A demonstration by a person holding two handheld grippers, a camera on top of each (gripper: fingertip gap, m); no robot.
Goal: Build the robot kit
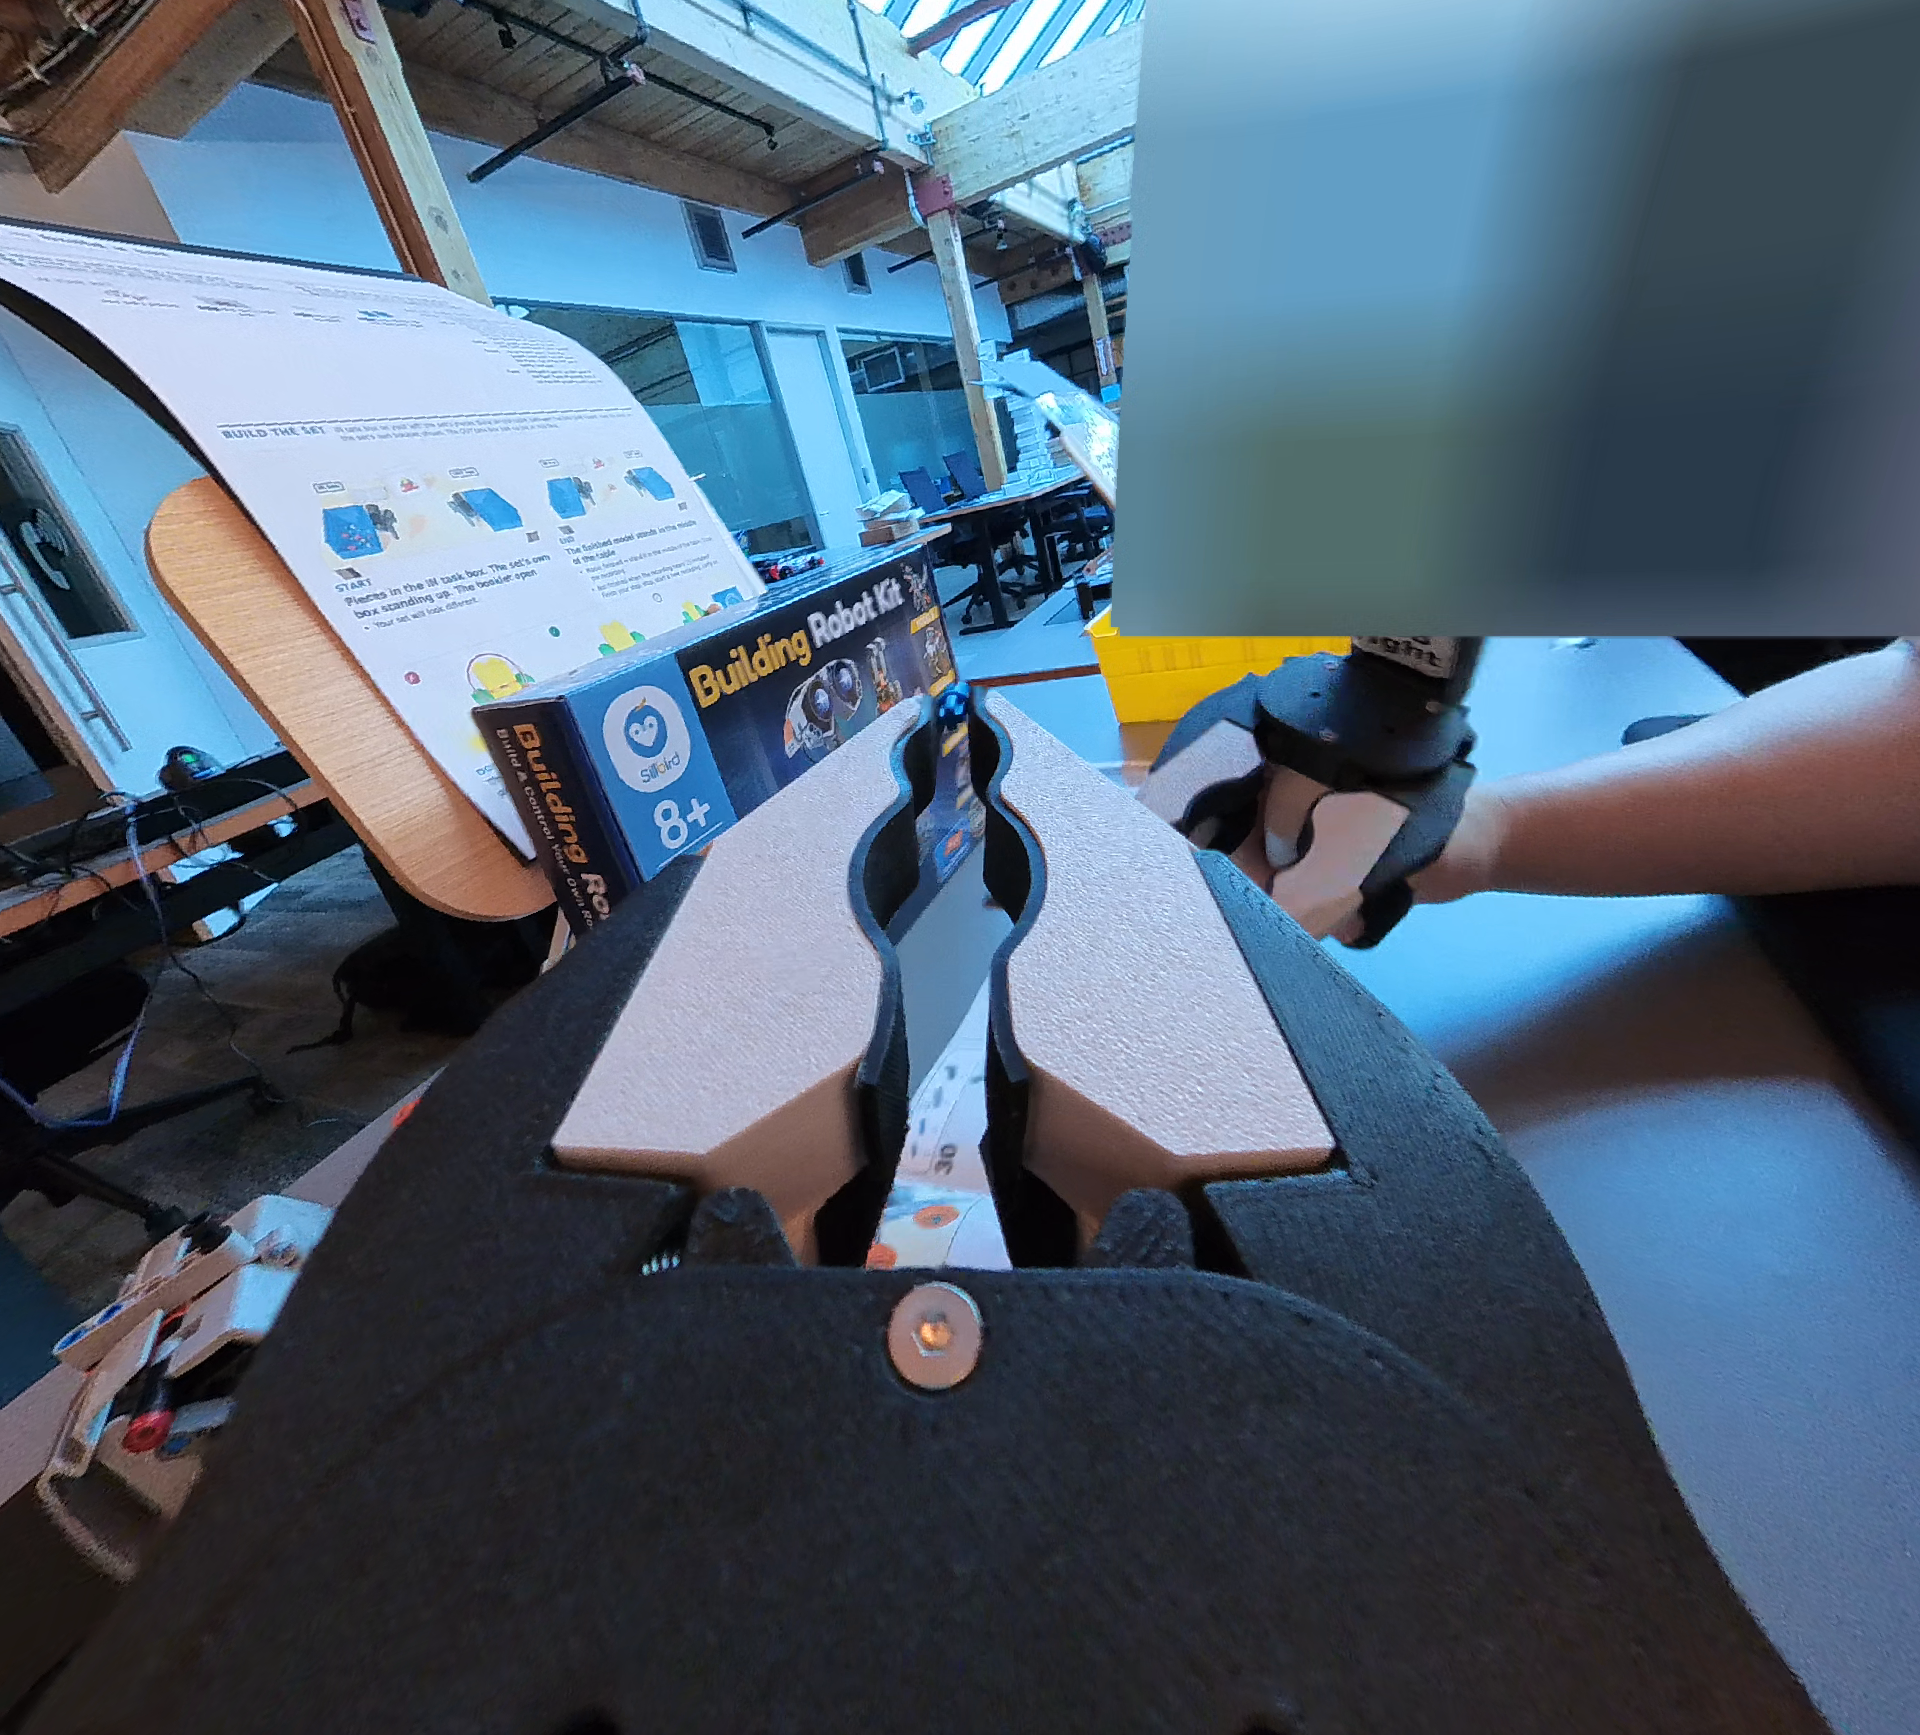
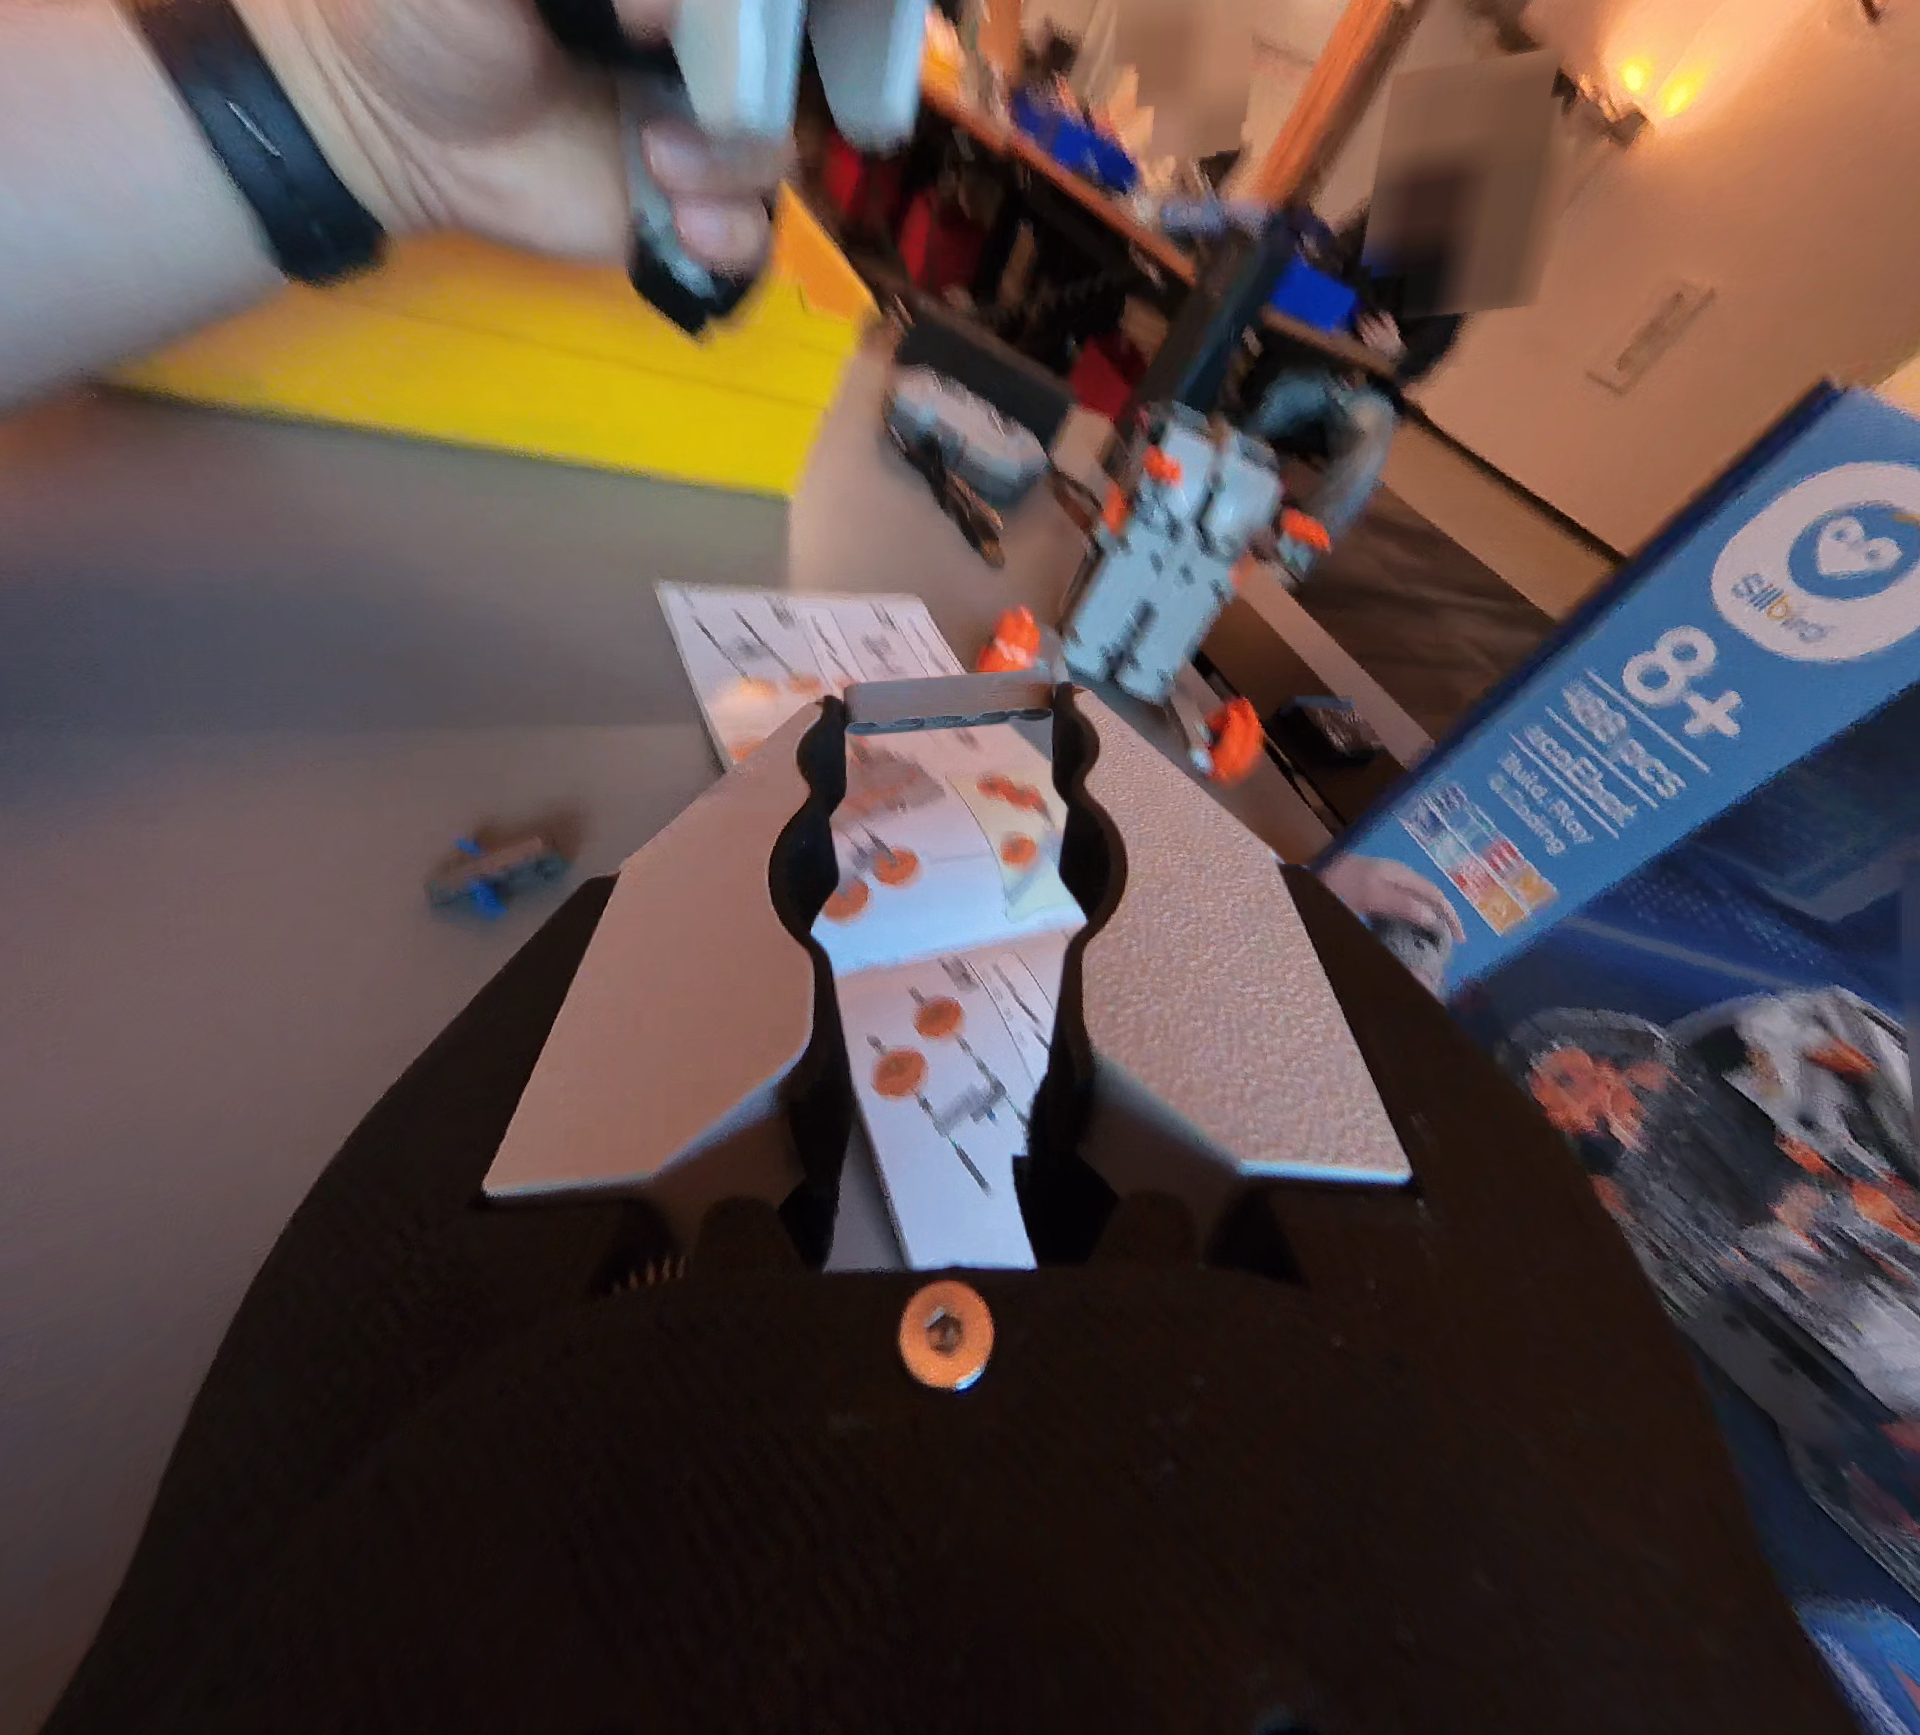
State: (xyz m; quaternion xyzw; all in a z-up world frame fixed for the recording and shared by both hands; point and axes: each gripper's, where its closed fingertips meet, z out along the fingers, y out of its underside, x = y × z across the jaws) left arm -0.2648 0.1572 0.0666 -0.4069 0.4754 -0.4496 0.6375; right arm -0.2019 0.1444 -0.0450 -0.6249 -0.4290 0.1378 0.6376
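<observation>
My left gripper (image 1: 954, 711) is held up above the table, its jaws nearly together on a small blue piece (image 1: 954, 704) at the tips. My right gripper (image 2: 951, 709) is shut on a flat grey beam (image 2: 951, 700) that spans its tips, above an open instruction booklet (image 2: 935, 864). In the left wrist view the right gripper (image 1: 1288, 838) shows at the right, held by a hand, with the pale end of the beam between its fingers. A grey and orange robot model (image 2: 1174, 563) stands beyond the booklet.
A blue kit box (image 1: 748, 729) (image 2: 1662, 750) stands beside the booklet. A printed sheet on a wooden stand (image 1: 416, 490) rises behind the box. A yellow bin (image 2: 520, 355) (image 1: 1195, 677) sits at the far side. A small grey-blue piece (image 2: 499, 859) lies on the table. A hand (image 2: 416, 75) holds the blurred left gripper overhead.
</observation>
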